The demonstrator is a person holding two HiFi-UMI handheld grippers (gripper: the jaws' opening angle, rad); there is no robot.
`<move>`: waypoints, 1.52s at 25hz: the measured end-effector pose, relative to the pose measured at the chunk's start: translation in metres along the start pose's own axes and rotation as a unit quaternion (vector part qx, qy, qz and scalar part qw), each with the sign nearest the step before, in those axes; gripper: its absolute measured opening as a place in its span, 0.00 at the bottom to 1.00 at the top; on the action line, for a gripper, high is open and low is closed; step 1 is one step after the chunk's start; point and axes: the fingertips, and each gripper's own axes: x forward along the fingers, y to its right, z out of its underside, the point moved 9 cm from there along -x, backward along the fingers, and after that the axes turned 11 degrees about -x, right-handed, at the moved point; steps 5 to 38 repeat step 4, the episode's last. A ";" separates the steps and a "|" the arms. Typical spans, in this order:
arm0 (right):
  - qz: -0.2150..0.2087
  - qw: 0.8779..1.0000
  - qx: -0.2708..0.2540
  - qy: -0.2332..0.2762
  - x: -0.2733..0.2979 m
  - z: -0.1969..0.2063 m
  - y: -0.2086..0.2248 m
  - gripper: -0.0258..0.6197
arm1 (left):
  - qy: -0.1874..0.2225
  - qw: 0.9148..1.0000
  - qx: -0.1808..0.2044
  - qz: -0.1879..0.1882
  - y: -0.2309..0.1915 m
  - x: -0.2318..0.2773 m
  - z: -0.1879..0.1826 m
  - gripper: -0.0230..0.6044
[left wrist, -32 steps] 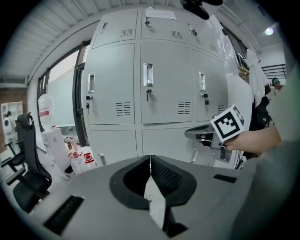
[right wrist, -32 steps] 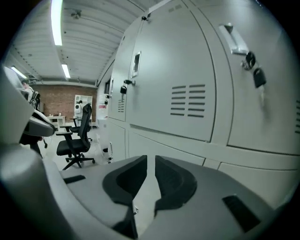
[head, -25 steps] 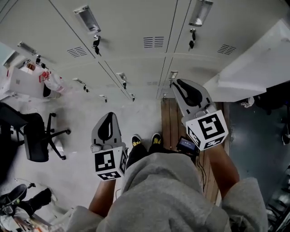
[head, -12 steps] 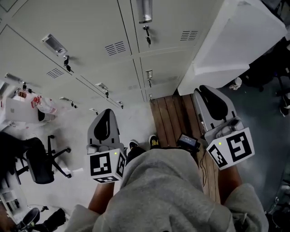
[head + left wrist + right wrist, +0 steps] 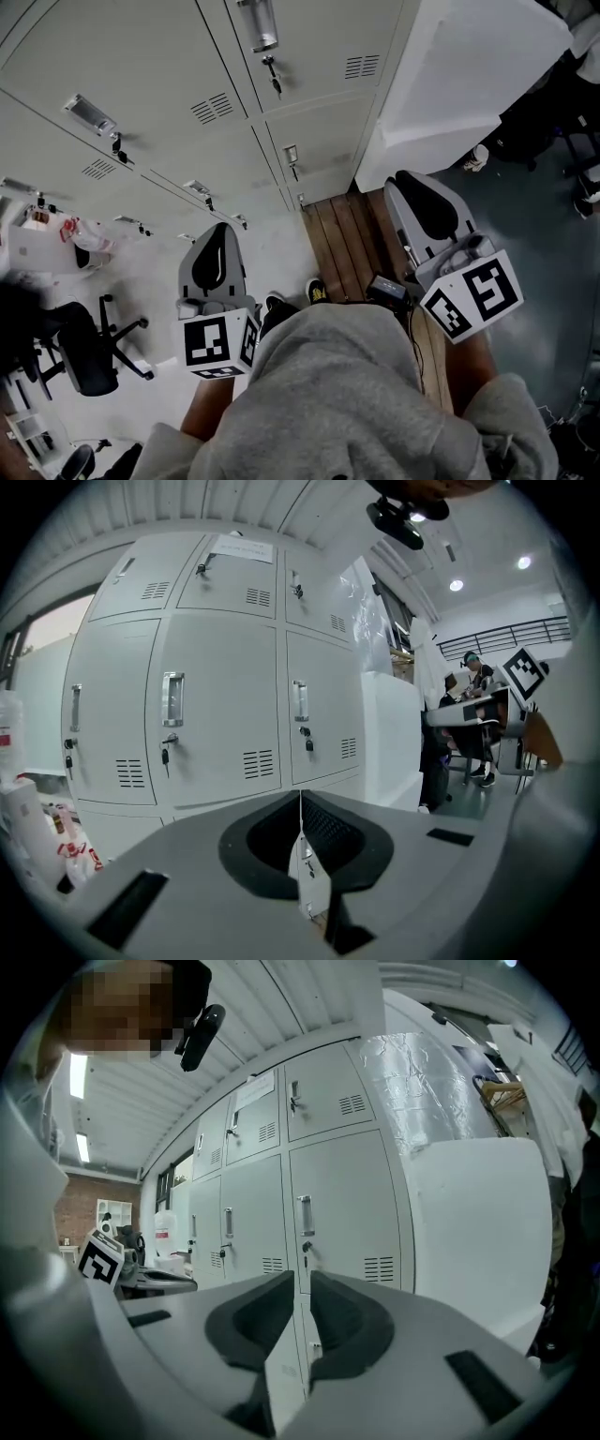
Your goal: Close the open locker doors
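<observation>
Right fingers [image 5: 258,1321] slightly apart, empty, open locker door [image 5: 478,1232] ahead on right

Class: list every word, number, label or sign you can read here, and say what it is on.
None can be read.
Paper sheet on a top locker door: print too small.
Red label on a white container: blurred.
Marker cubes: square patterns, no words.
</observation>
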 end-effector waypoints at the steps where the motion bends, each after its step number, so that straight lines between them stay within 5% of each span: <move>1: 0.000 1.000 -0.001 0.000 0.000 0.000 0.001 0.14 | 0.000 1.000 -0.002 0.000 0.000 0.001 0.001 0.06; 38: -0.001 1.000 -0.004 0.002 0.001 0.000 0.002 0.14 | -0.001 1.000 -0.005 0.000 0.001 0.003 0.002 0.06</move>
